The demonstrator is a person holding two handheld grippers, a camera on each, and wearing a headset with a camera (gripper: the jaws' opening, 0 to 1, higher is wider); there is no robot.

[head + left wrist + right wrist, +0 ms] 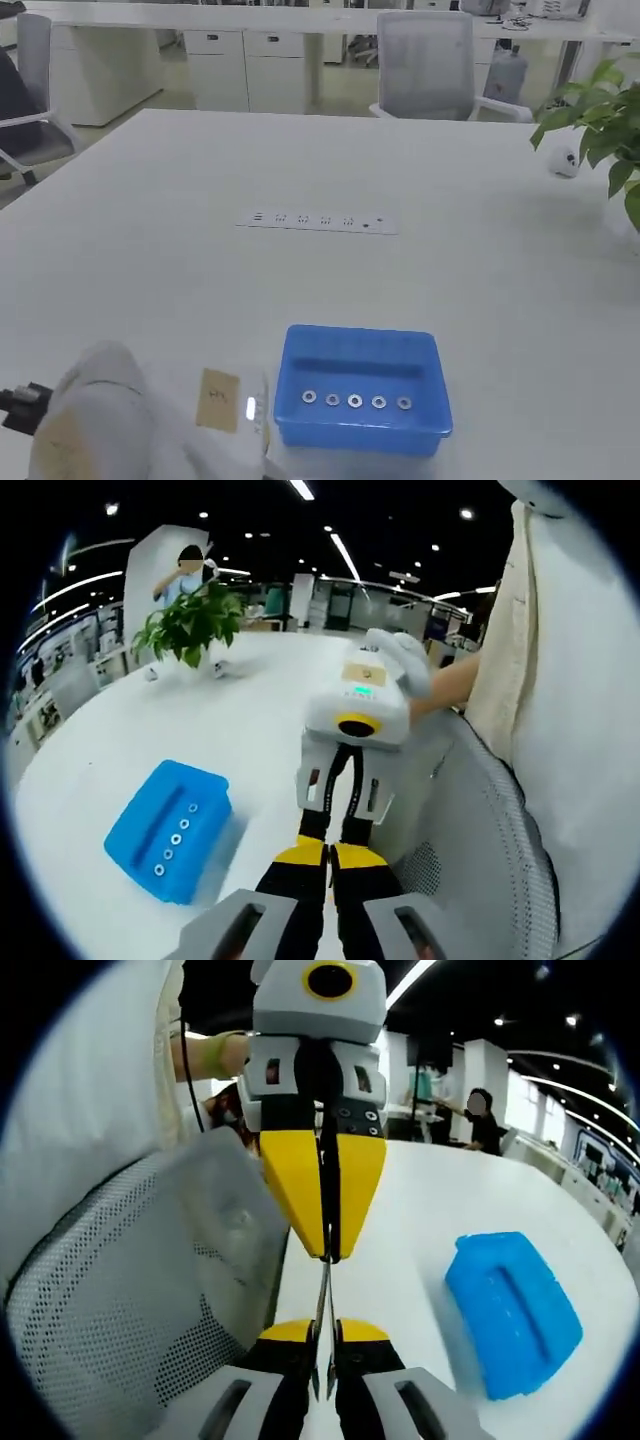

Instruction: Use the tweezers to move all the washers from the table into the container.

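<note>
A blue container [362, 341] stands on the white table near its front edge, with several washers [355, 401] in a row inside. It lies left in the left gripper view [140, 802], washers [172, 840] showing, and right in the right gripper view [515, 1310]. Thin metal tweezers [325, 1300] run between the two grippers, which face each other tip to tip close to my body. My right gripper [322, 1345] is shut on one end and my left gripper [328, 1255] on the other. A gripper body [235, 408] in a gloved hand shows at the lower left.
A power strip [320, 221] lies mid-table. A potted plant [600, 130] stands at the right edge beside a small white object [565, 162]. An office chair [425, 65] sits behind the table. A mesh chair back [110, 1300] is close beside the grippers.
</note>
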